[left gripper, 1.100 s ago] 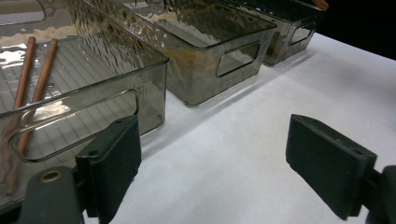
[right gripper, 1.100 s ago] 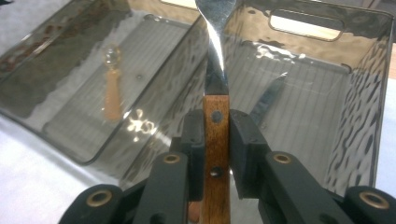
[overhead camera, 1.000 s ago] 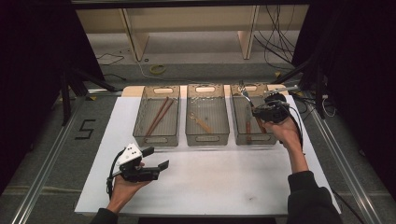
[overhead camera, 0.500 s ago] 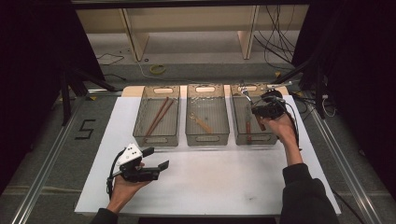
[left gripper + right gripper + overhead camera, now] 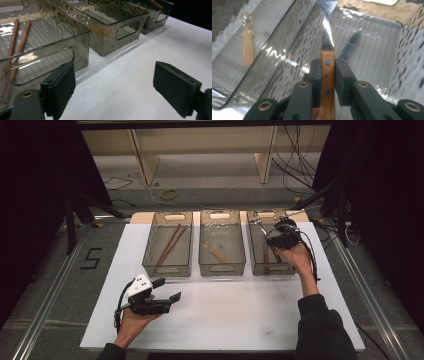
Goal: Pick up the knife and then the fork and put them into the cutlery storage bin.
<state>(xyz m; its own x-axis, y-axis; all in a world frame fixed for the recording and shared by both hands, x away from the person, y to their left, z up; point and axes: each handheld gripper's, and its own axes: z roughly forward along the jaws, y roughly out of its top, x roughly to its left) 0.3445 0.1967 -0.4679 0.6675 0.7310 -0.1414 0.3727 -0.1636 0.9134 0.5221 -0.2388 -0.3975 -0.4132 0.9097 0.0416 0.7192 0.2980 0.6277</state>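
Overhead, my right hand-held gripper (image 5: pixel 274 241) hangs over the right-hand bin (image 5: pixel 256 265) near the bench's far right corner, its jaws clamped on the wooden handle of a piece of cutlery (image 5: pixel 327 75). Seen along those jaws, the riveted handle stands upright between the pads, its steel neck rising out of the top of the picture, and a second steel blade (image 5: pixel 350 45) lies on the ribbed floor of the bin just behind. My left hand-held gripper (image 5: pixel 165 290) rests low near the bench's near left corner, jaws spread wide with nothing between them, pointing toward the left bin (image 5: pixel 50 42). That bin holds a pair of brown chopsticks (image 5: pixel 169 245). In the middle bin (image 5: pixel 222 268) lies a small pale-handled spoon (image 5: pixel 215 251). All three bins stand side by side along the far edge of the white bench (image 5: pixel 240 315).
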